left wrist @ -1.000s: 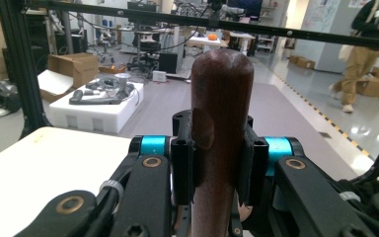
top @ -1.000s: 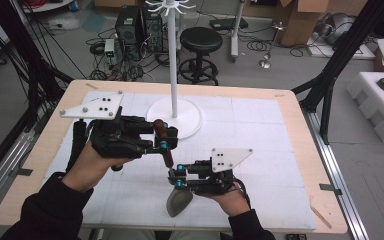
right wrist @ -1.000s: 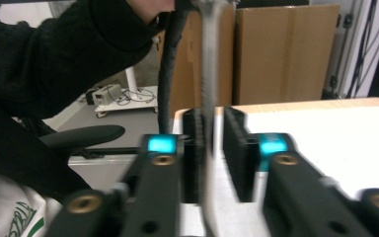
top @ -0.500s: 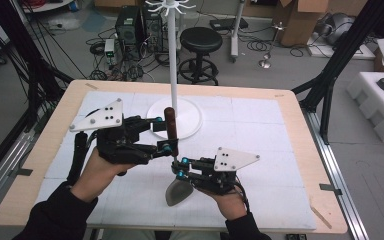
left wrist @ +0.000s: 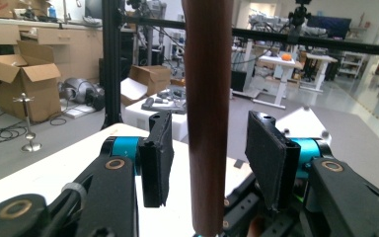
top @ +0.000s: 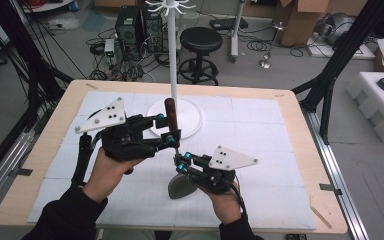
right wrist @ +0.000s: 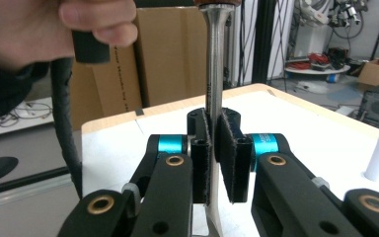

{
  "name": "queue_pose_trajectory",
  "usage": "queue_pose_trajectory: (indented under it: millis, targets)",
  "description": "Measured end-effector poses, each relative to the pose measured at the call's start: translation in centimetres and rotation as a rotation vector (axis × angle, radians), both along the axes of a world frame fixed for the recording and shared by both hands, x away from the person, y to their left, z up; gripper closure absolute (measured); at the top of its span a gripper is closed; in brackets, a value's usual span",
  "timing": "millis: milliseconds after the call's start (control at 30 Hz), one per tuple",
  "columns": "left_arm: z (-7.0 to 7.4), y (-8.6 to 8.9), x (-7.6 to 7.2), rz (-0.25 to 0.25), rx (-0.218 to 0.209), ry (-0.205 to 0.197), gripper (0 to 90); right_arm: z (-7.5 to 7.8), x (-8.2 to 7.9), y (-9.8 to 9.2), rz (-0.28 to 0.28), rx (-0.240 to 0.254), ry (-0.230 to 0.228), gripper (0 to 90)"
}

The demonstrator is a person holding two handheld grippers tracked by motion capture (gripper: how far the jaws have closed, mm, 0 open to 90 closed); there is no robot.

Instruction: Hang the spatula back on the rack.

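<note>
Up it has come: half a second back the spatula leaned low over the surface, and now the spatula stands almost upright just in front of the white stand, wooden handle on top, grey blade pointing down near the surface. The left gripper has also swung in closer to the stand's round base.

Progress, as I read it: the lift is done and the tool is held off the surface, but nothing hangs on the hooks at the top of the stand yet, so a handover or a hang-up is what is left.

Right gripper has its jaws closed tight on the metal shank, pads pressed to both sides, hand low in front of the stand with the palm under the grip. In the left gripper view the left gripper's jaws stand well apart on either side of the brown handle, pads not touching it, ready to close. That forearm comes in from the near edge, wrist cocked so the gripper points across toward the stand
</note>
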State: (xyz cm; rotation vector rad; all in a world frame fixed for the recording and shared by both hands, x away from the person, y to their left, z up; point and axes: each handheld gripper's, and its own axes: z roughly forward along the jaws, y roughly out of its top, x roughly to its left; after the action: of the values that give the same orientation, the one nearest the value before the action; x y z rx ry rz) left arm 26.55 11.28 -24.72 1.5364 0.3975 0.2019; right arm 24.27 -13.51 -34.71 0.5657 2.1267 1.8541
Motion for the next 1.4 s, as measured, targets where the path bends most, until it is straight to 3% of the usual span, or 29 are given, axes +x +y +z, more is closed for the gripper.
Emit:
queue_pose_trajectory:
  millis: [233,433,533,633,767,833,967,1100,1267,1400]
  targets:
    - [1.3,0.6,0.3,0.003,-0.025,0.002,53.8,0.0,0.0,0.1,-0.016,0.004,0.009,84.1]
    - [2.5,0.3,0.4,0.018,-0.012,-0.010,54.3,0.1,0.0,0.3,-0.024,0.002,0.009,84.1]
    - [2.8,0.1,0.6,0.019,-0.005,0.001,58.3,0.1,0.0,0.4,-0.021,-0.002,0.014,84.1]
    - [2.8,0.1,0.6,0.009,-0.006,-0.003,71.7,0.1,0.0,0.4,-0.016,-0.003,0.013,84.0]
    - [2.9,0.2,0.7,-0.016,-0.023,0.013,72.7,0.1,0.1,0.3,0.002,0.001,0.011,83.8]
    - [2.9,0.3,0.7,-0.038,-0.038,0.023,72.8,0.1,0.2,0.1,0.029,0.018,0.024,81.9]
    - [3.0,0.5,0.8,-0.074,-0.051,0.031,72.9,0.2,0.5,-0.3,0.079,0.068,0.059,49.1]
    - [3.0,0.7,0.7,-0.113,-0.050,0.020,73.0,0.4,0.8,-0.8,0.175,0.098,0.056,34.9]
    - [2.8,0.5,0.5,-0.209,-0.024,0.004,73.0,1.4,1.3,-1.1,0.279,0.157,0.058,32.9]
    - [2.6,0.3,0.3,-0.270,-0.011,-0.008,72.9,3.0,1.8,-1.1,0.393,0.169,0.040,43.7]
